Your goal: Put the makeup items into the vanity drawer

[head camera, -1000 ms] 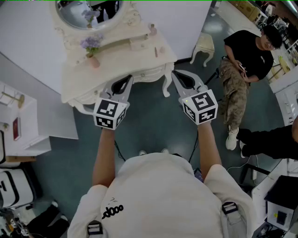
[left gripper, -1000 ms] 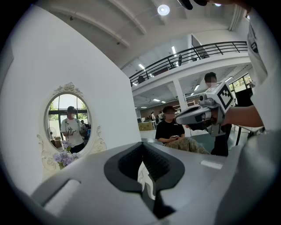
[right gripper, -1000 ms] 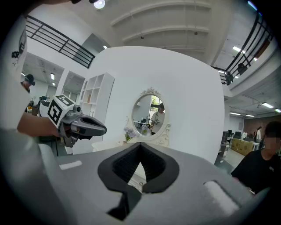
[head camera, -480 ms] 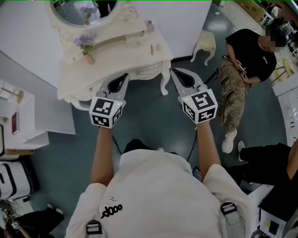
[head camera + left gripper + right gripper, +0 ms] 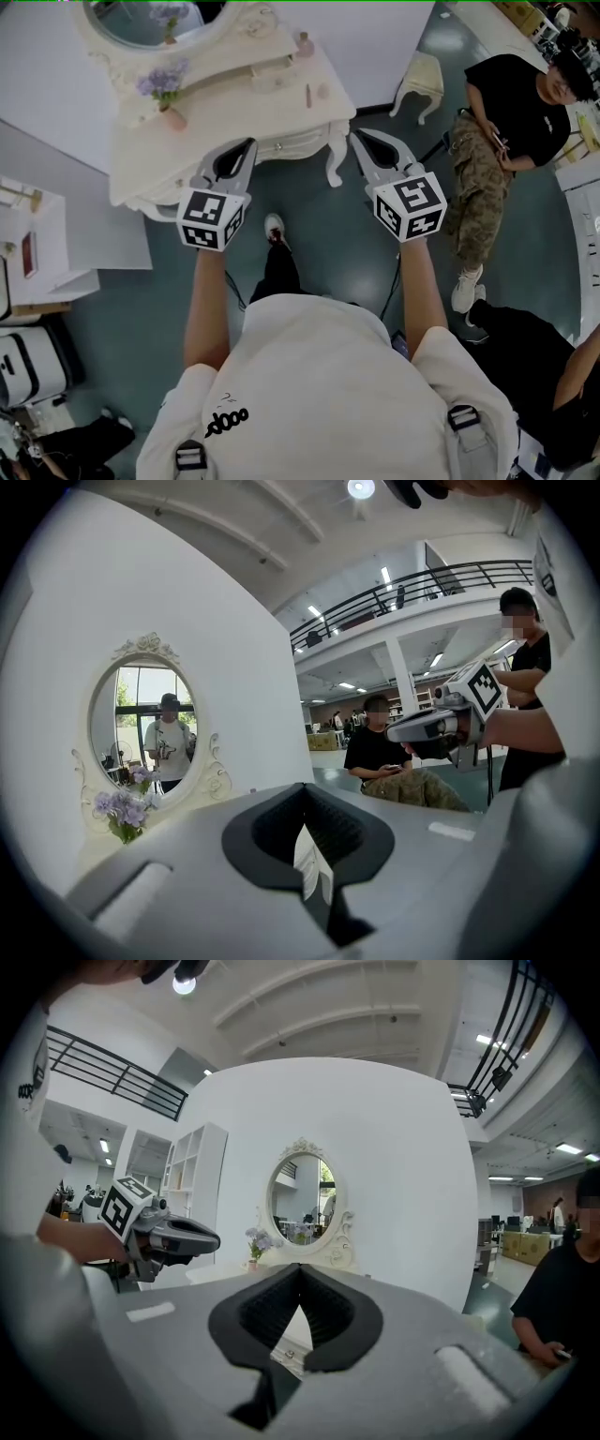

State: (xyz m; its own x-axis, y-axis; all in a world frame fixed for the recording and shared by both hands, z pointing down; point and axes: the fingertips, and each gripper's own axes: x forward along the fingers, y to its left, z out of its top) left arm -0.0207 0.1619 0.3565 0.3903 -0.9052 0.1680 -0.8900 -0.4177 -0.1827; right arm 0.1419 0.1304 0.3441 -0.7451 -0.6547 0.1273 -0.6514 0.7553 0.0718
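Standing against a white wall, the cream vanity desk [image 5: 234, 117] filled the far left of the head view. Its oval mirror [image 5: 141, 19] rose at the back. A seated person [image 5: 506, 122] in a black top was well off to the right, beyond a small white stool [image 5: 419, 80]. The drawer [image 5: 286, 145] sat in the desk's near face and looked closed.

Both grippers were held out roughly level, well apart from each other, just short of that near face. The left gripper [image 5: 249, 145] had its jaws pressed together on nothing, and its own view showed the pads meeting with only the desk and wall beyond. The right gripper [image 5: 356, 136] was likewise closed and empty, its tip near the desk's right front leg [image 5: 335, 171].

A bunch of purple flowers [image 5: 164, 82] in a pink vase stood on the left of the desk top. The makeup items lay on the right part of the top, touched by neither gripper. They were a small bottle [image 5: 305, 42] at the far corner beside the mirror, and nearer, a slim stick [image 5: 307, 94] just beside a round pink piece [image 5: 324, 92].
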